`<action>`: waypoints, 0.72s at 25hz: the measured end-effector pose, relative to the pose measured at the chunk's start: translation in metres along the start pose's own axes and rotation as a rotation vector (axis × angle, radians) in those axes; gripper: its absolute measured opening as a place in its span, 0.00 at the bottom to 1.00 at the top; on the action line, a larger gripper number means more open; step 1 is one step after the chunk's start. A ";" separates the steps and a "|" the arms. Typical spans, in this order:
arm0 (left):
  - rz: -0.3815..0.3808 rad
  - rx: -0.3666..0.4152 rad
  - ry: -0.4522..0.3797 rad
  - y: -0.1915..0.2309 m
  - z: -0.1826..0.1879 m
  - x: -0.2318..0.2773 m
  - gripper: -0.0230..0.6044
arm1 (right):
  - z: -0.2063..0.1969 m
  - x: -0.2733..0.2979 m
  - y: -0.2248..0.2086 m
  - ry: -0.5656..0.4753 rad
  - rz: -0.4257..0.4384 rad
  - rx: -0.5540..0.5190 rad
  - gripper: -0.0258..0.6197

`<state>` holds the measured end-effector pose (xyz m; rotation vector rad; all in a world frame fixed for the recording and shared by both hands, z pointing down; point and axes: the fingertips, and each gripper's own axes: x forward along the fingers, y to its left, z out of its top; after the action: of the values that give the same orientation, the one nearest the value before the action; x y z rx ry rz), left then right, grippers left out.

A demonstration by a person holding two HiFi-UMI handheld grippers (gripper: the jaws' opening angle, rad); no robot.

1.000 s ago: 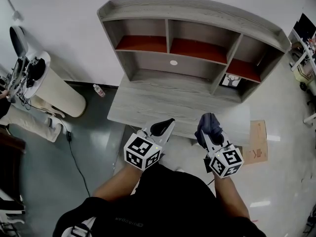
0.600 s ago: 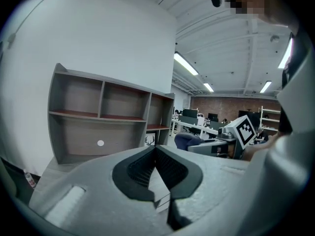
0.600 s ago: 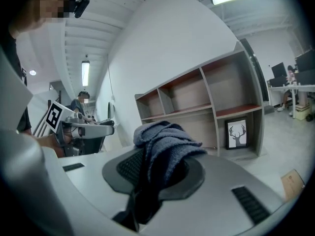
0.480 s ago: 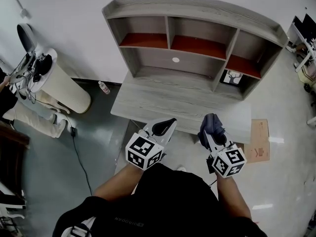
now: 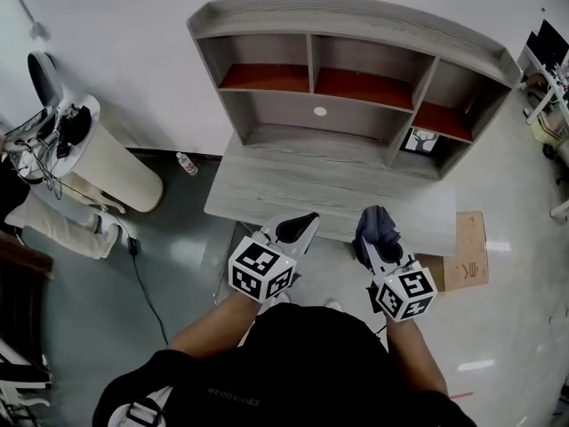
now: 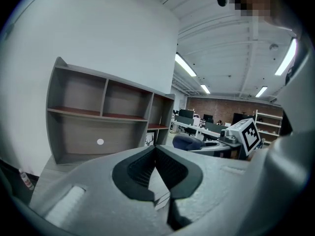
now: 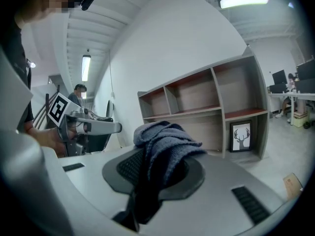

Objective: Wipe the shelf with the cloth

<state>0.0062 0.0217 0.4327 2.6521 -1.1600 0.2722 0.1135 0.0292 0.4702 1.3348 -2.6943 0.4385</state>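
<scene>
Cloth: the dark blue-grey cloth (image 5: 377, 223) is bunched in the right gripper (image 5: 373, 241), whose jaws are clenched on it. One fold stands above them and a tail hangs below.
Left gripper: the left gripper (image 5: 293, 229) has its jaws pressed together with nothing between them, and is held level with the right one.
Position: both grippers are over the near edge of the counter (image 5: 329, 189), seemingly clear of it, though the steep head view makes that hard to judge.
Shelf: the grey shelf (image 5: 356, 14) with red-brown boards stands along the counter's far edge, against the wall. A framed deer picture (image 5: 418, 141) sits in its lower right compartment.
Key relation: the shelf lies straight ahead of the cloth, across the full depth of the counter. Its boards run left to right, crosswise to the reach, and the cloth-bearing right gripper is nearer the right-hand compartments.
Stage: by my reading, wiping has not begun, as the cloth touches no board.
Next move: probably a forward reach with the right gripper, then strokes along a board.
</scene>
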 end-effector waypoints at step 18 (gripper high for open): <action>-0.012 0.010 -0.008 0.029 0.000 -0.019 0.05 | -0.003 0.026 0.031 0.018 -0.010 -0.022 0.18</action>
<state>-0.0283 0.0159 0.4322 2.6700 -1.1482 0.2663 0.0726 0.0277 0.4722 1.3310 -2.6693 0.4171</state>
